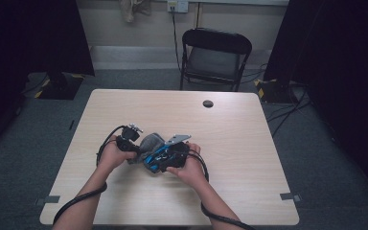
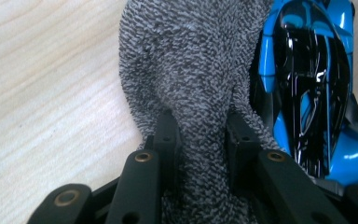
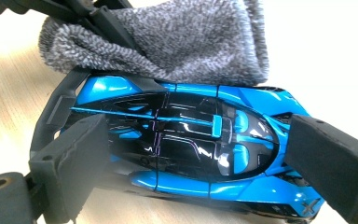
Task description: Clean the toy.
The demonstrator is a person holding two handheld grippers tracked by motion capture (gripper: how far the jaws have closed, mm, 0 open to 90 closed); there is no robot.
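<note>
Left tool (image 2: 200, 135): jaws closed tight on a bunched fold of the grey terry cloth (image 2: 191, 70), which is pinched between the two pads and fans out wider beyond them. In the high view this tool (image 1: 133, 143) sits in the person's left hand (image 1: 111, 155) at the near-centre of the desk (image 1: 230, 143), pointing toward the other hand.

Right tool (image 3: 196, 149): jaws stand wide, one pad at the tail and one at the nose of the blue and black toy car (image 3: 186, 140), gripping it lengthwise. Both pads bear on the car's ends. In the high view the right hand (image 1: 189, 167) carries this tool (image 1: 167, 155) just beside the left one, with its grey plate (image 1: 178, 139) on top.

Cloth position: it lies against one long side of the car, touching the bodywork, as seen in both gripper views. The car (image 2: 307, 88) lies just beside the pinched fold in the left gripper view.

Car and cloth (image 1: 151, 143) are at the near-centre of the desk, between the two hands. Whether the car's wheels rest on the desk cannot be told.

A black folding chair (image 1: 214, 57) stands beyond the far edge.
</note>
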